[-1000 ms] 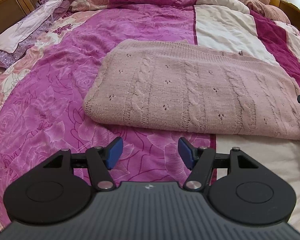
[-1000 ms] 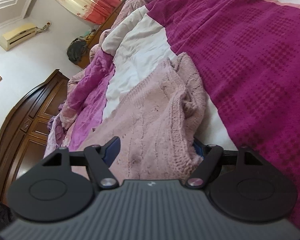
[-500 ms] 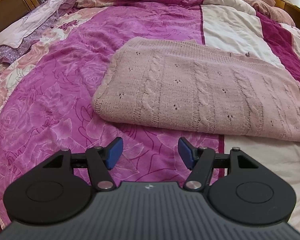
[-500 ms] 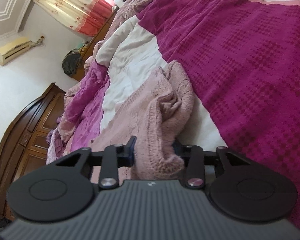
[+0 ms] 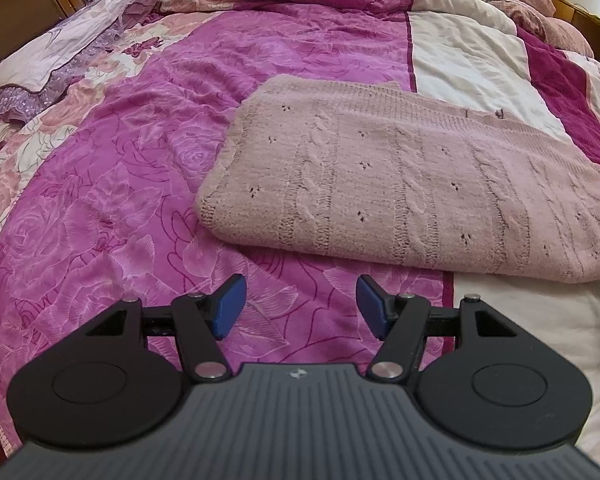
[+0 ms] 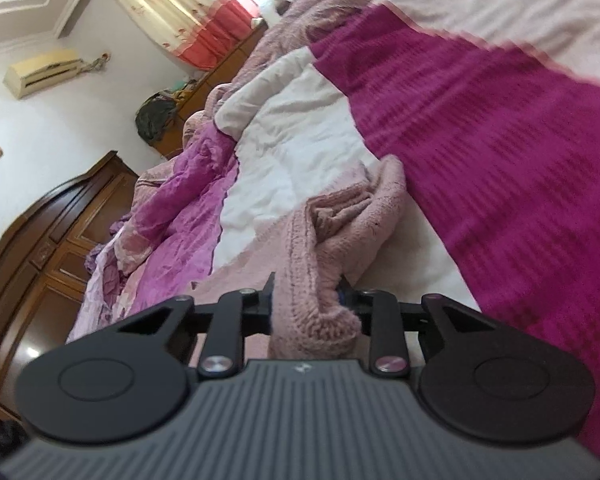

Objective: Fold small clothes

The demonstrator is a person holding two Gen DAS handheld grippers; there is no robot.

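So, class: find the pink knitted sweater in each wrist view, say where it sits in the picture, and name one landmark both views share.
Left wrist view: the sweater lies flat across the middle and right, beyond the open left hand-held gripper.
Right wrist view: the sweater is bunched at lower centre, pinched in the right hand-held gripper, whose jaws have just been closing.
Shared landmark: the quilt's white patch bordering the sweater.

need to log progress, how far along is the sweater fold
Done: the pink cable-knit sweater lies as a flat rectangle on the quilt. In hand: the right gripper, its jaws just closing, pinches a bunched end of it. Left: carrying that end over; the left gripper is open and empty.
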